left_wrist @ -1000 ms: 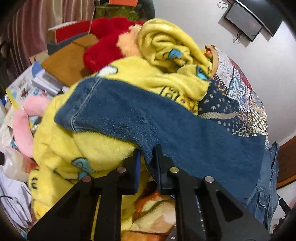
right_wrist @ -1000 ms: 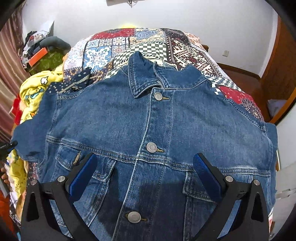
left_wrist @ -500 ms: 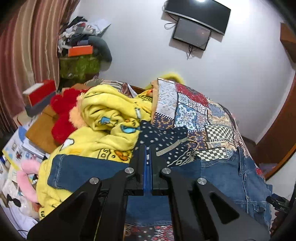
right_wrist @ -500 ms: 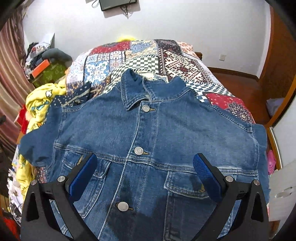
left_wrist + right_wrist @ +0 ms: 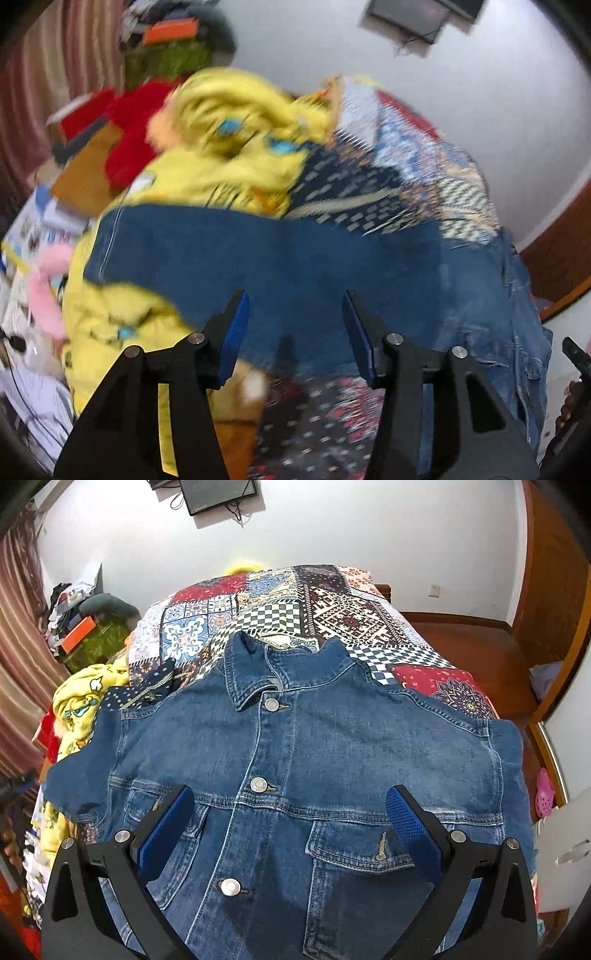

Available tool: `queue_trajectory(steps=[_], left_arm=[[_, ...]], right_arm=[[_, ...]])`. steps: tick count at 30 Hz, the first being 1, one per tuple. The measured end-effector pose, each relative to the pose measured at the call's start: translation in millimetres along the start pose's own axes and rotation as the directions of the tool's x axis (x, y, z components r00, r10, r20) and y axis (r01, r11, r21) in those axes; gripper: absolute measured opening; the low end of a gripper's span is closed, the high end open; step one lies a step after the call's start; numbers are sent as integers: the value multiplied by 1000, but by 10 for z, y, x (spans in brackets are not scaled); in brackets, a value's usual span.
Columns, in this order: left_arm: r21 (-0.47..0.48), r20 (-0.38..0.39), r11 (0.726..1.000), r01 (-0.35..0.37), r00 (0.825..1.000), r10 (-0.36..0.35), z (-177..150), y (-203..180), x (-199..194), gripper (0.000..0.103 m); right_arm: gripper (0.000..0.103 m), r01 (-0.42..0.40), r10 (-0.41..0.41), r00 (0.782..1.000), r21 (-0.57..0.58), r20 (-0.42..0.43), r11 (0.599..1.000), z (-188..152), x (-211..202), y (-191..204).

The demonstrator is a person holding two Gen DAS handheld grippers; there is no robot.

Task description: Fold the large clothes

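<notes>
A blue denim jacket [image 5: 314, 760] lies front up and buttoned on the patchwork bedspread [image 5: 280, 605], collar toward the far wall. Its left sleeve [image 5: 258, 251] stretches sideways over a yellow fleece blanket [image 5: 221, 162]. My left gripper [image 5: 293, 332] is open and empty, its jaws wide apart just above that sleeve; this view is blurred. My right gripper [image 5: 288, 819] is open and empty, hovering over the jacket's lower front between the chest pockets.
A pile of yellow, red and pink soft things and books [image 5: 55, 221] crowds the bed's left side. A green chest with clutter [image 5: 92, 642] stands in the left corner. A wooden wardrobe [image 5: 546, 590] is at right. A screen [image 5: 218, 494] hangs on the wall.
My left gripper was shut half a second ago and has opened wide, dropping closer over the sleeve. The right gripper has drawn back slightly, staying open.
</notes>
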State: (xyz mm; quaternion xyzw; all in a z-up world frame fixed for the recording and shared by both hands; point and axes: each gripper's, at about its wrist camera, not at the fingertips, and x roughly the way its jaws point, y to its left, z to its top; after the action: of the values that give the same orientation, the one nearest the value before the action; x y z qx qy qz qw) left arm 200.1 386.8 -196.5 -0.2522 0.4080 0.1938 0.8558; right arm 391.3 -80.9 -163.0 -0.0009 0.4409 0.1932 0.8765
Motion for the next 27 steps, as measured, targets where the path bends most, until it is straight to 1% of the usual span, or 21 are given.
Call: queue_trajectory(steps=[5,8,10,13,14,16,17,18,19,21,22,24,27], left_arm=[[-156,-102,988,-23,995,7,-161,547,354,51],[-225,-146,974,-33,989,0,-222,753,558,51],[-260,-158,965,-21,987,-22,-236,828,673,51],[-275,-150,961,-11,988,-31,-199,848,755,50],[-267,-143,964,-15,989,-24,-171,831,767,38],[-229,-133,973,-31,991,0,-100,757,767,21],[-203,-124,978,-51,992,26,-56,701,738,16],[-170,-108,983,-73,993,55,-11,646,695,15],[-116,-84,987,-110,991,100,25,538,623,14],[-47,-38,987,-153,988,151,87,395,514,13],[-14,-6,986,-165,986,165,130,312,435,7],[32,61,988,-152,987,150,234,140,245,5],[64,139,992,-110,985,100,411,-129,9,4]], right_arm=[[103,5,-5,1000,-10,-14,1000,-2,61,49],[103,12,-13,1000,-19,-28,1000,-5,112,95],[103,15,-16,999,-24,-37,1000,-11,146,123],[103,17,-19,999,-27,-51,999,-16,179,148],[103,18,-20,998,-28,-57,999,-19,188,157],[103,18,-20,997,-32,-68,999,-30,207,173],[103,18,-21,997,-37,-74,999,-37,217,183],[103,20,-24,997,-43,-79,999,-43,223,197],[103,22,-26,996,-49,-82,999,-49,227,210],[103,29,-35,996,-70,-84,997,-59,220,241],[103,31,-37,996,-79,-82,996,-61,208,256],[103,28,-35,997,-95,-75,995,-60,176,276],[103,26,-33,998,-112,-54,993,-47,103,308]])
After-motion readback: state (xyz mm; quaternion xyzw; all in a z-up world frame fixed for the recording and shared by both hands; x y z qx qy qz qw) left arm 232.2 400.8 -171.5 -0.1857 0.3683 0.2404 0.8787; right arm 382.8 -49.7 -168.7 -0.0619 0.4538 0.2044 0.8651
